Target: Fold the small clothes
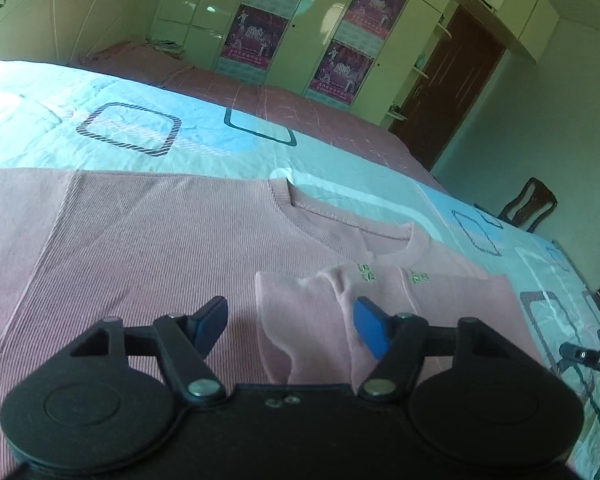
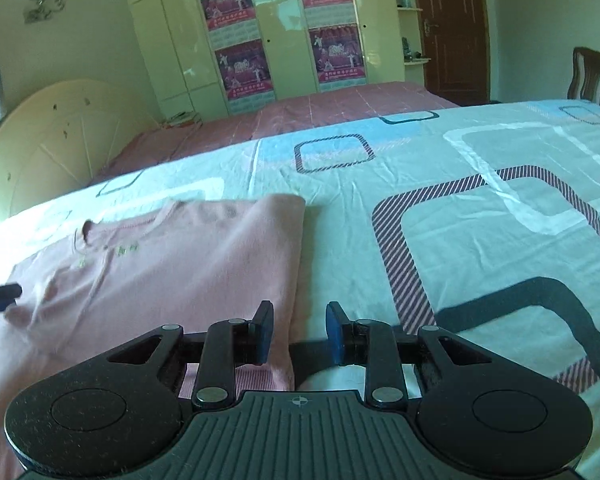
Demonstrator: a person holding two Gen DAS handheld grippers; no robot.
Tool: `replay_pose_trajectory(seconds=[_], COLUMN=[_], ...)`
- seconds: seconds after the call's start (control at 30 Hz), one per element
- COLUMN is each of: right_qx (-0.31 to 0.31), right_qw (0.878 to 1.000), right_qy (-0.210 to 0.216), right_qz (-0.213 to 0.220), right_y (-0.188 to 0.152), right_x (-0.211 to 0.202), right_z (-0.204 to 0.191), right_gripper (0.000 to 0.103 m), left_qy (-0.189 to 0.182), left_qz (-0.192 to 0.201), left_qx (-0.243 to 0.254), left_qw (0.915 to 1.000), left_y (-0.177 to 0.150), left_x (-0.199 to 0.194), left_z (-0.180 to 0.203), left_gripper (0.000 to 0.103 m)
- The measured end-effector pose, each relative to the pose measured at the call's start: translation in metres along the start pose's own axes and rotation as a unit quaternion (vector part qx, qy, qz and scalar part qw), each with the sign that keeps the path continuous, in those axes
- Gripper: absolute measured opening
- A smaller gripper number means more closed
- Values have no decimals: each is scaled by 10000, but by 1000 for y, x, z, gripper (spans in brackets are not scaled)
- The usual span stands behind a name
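Garment: we see a pink sweater lying flat on the bed, front side up, neckline toward the far edge of the bed
Garment, right wrist view: the pink sweater shows a straight folded side edge running toward us, with bare bedsheet just beside it
Sleeve: one sleeve is folded across the chest and lies rumpled between the fingers of the left claw
Chest print: small green lettering sits below the neckline, partly creased
Left claw: fingers well apart, nothing clamped; we read it as hovering above the sweater body, blue pads on either side of the folded sleeve
Right claw: fingers apart, nothing clamped; its left finger is over the sweater's folded edge, its right finger over the bedsheet; we cannot tell whether the fingers touch the fabric
Bed cover: pale sheet with rounded-square patterns in blue, dark and striped outlines
Background: wardrobe with posters, brown door, wooden chair beyond the far corner of the bed
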State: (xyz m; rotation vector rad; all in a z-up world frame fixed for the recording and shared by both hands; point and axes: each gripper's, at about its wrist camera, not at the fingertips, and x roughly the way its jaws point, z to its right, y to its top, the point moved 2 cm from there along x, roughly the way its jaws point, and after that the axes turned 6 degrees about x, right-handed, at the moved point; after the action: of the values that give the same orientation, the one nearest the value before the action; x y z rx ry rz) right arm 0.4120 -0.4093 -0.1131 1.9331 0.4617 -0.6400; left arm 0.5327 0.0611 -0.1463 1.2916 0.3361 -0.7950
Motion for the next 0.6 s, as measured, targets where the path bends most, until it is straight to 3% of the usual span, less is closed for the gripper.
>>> replay_pose_trajectory(seconds=[0.1,0.17,0.23,0.27,0.4,0.5,0.6], right_qx=[446,802,1118,1239,1763,2056,1846], right_qw=[9989,9964,9923,9900,9773,9656,9689], right_qy=[137,264,473,586,1017,1420,1460], right_qz=[-47,-113,-253,-341,-587,-720,-768], right_y=[23,36,46,49,58,60,60], right_x=[32,55,75,84,112,121,120], right_z=[8,18,27,31,49,59,56], right_gripper=[29,29,29,29,29,28,28], left_qy=[-157,-176,-152,-110,-183,-93,160], left_qz=[-327,-315,-307,-331,-66,499,502], left_qx=[-48,35,170,169,-43,-62,-131], left_qw=[9993,9993,9993,9992,9998,9987,9985], left_y=[8,9,7,6,1,-5,-11], left_x=[27,35,39,40,37,20,18], left_z=[-1,1,3,1,-5,-3,-6], left_gripper=[58,56,33,8,6,6,6])
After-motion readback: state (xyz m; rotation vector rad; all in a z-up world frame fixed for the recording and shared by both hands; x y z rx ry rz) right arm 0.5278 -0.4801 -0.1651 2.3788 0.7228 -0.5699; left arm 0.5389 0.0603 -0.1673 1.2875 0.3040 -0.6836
